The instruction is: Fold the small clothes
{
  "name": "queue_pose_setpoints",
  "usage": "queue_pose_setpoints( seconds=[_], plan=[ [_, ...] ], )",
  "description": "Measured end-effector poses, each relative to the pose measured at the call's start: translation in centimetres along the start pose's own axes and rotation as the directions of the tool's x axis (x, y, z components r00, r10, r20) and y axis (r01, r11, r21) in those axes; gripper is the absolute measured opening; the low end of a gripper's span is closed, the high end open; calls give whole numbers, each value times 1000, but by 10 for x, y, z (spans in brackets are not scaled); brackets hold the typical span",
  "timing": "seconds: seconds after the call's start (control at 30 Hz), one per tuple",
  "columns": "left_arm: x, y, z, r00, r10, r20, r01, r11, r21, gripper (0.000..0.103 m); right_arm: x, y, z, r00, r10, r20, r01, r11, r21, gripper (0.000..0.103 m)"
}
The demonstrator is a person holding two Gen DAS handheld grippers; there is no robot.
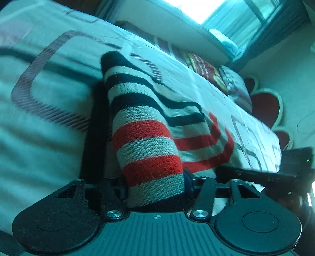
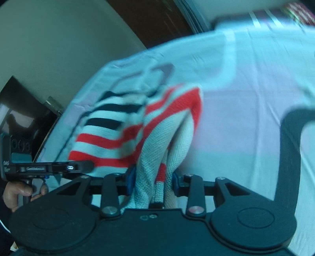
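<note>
Knitwear, a soft, limp striped sweater (image 1: 149, 141), is pinched at bunched edges by the nearly closed left claw (image 1: 155, 189) and right claw (image 2: 152, 183) above the bed (image 1: 49, 118).

Home bedroom. My fingers work over bed (image 1: 59, 122) spread with pale sheet, printed with striped rounded-rectangle pattern. Patterned pillows (image 1: 220, 78) lie along bed edge at 2 o'clock in left view. Red heart-shaped headboard (image 1: 265, 110) beyond them at 3 o'clock. Bright window (image 1: 226, 15) with curtain at 1 o'clock. Right view: plain wall (image 2: 59, 39) at 10 o'clock, dark wooden door (image 2: 157, 21) at 12 o'clock.
</note>
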State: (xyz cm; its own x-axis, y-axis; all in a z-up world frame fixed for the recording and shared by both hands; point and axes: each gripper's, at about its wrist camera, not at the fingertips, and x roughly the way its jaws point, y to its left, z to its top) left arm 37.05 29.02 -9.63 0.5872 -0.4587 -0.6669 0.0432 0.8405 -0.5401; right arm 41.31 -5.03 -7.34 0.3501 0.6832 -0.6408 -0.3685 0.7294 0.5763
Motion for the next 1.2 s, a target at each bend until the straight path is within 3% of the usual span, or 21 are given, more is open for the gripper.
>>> queue_pose_setpoints(
  seconds=[0.1,0.23,0.43,0.5,0.63,0.77,0.9,1.0,1.1,1.2],
  plan=[
    [-3,6,-16,997,-8,74,9,1000,-19,62,-1,-20,-4,997,81,14,-82,992,94,37],
    [-5,12,-22,994,-11,110,15,999,-36,63,-5,-16,-5,998,66,18,-67,996,55,38],
    [-24,18,-19,994,9,112,-3,999,-54,72,-24,-20,-1,999,44,22,-45,998,47,45],
    [-37,15,-13,988,29,151,-26,999,-23,72,-34,-14,6,998,6,60,-6,1000,-4,36],
    [-43,13,12,974,4,229,2,1000,-29,72,-49,1,29,988,-12,155,22,998,-62,34],
    [-14,-3,38,981,0,194,-5,1000,28,72,-25,28,55,988,-11,151,38,983,-180,20],
    [21,-19,46,989,83,124,-96,991,97,72,13,44,60,996,-38,84,65,939,-338,27],
    [35,-28,38,977,177,115,-197,962,188,72,32,35,53,987,-141,80,162,898,-408,22],
    [28,-39,26,963,220,153,-252,938,238,72,27,19,57,992,-105,66,122,928,-351,22],
    [1,-46,12,954,213,210,-259,941,220,72,-6,21,52,992,-64,104,98,929,-358,29]
  ],
)
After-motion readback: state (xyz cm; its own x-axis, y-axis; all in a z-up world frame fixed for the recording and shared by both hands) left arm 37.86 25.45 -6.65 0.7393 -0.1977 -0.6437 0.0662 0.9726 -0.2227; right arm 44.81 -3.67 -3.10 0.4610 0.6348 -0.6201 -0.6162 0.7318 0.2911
